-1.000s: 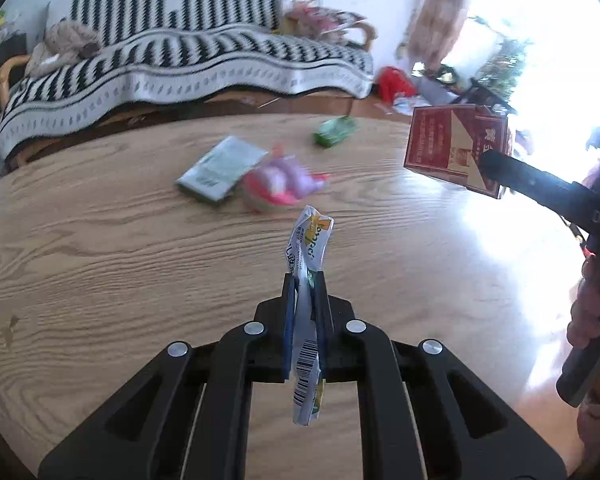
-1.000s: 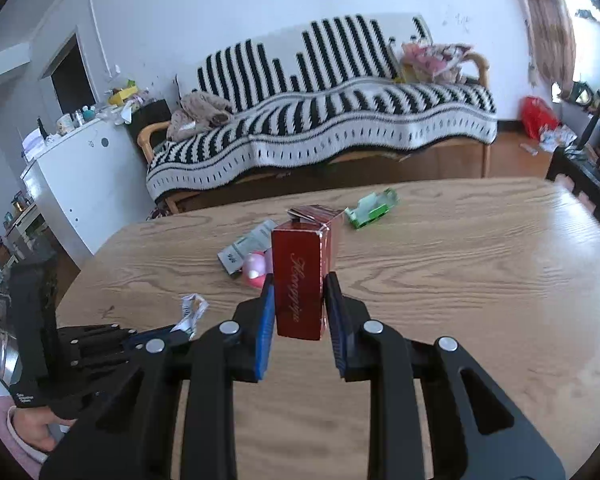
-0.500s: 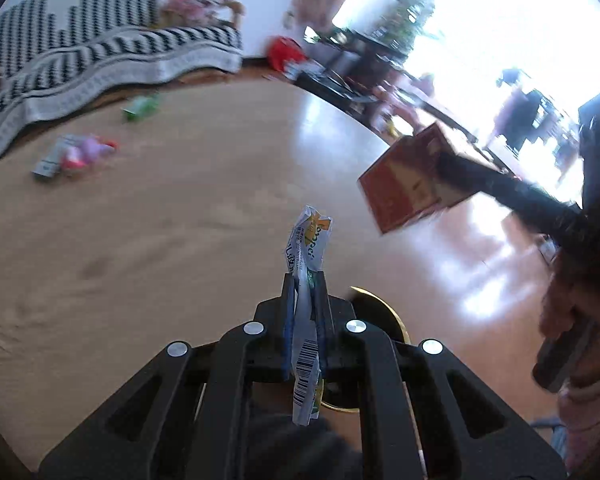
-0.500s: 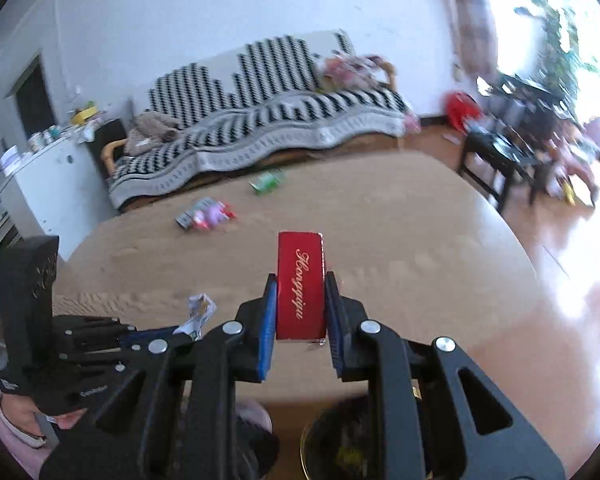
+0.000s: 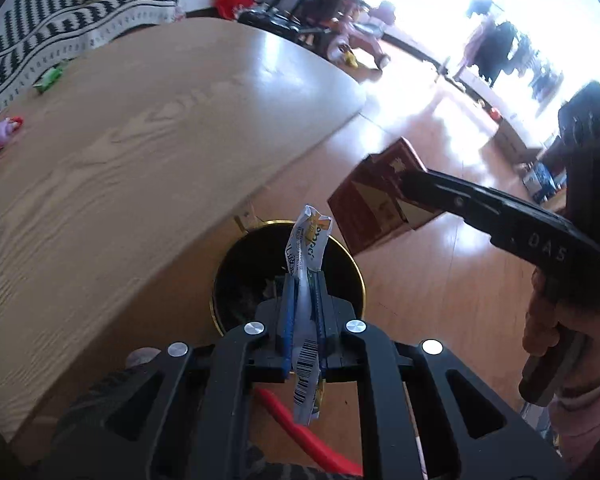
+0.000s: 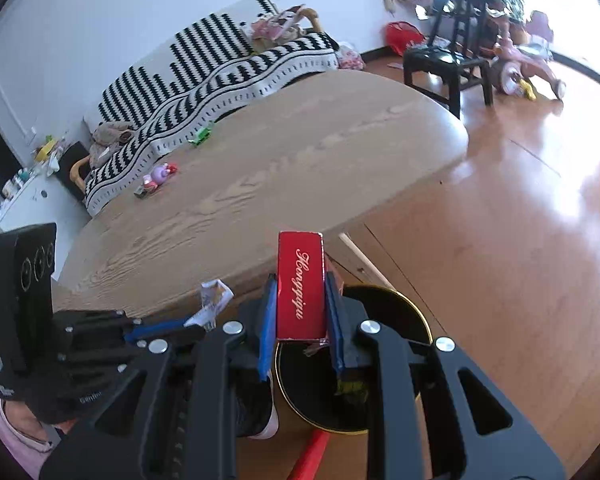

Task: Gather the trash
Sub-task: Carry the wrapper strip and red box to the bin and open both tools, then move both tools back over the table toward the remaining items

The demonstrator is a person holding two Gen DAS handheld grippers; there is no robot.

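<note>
My left gripper [image 5: 302, 280] is shut on a crumpled white wrapper [image 5: 309, 248] and holds it above a black bin with a gold rim [image 5: 342, 250] on the floor beside the table. My right gripper [image 6: 300, 280] is shut on a red carton [image 6: 300, 284], held above the same bin [image 6: 414, 312]. The carton also shows in the left wrist view [image 5: 374, 198], right of the wrapper. The wrapper shows in the right wrist view [image 6: 216, 294], at the left.
The round wooden table [image 5: 120, 140] carries a green packet [image 6: 202, 134], a pink toy [image 6: 160, 172] and a flat packet. A striped sofa [image 6: 220, 60] stands behind it. A black chair [image 6: 448, 60] and a tricycle [image 6: 528, 64] stand on the wooden floor.
Both grippers have swung from over the table to past its edge and tilted down. They now hold the wrapper and the carton over the bin on the floor.
</note>
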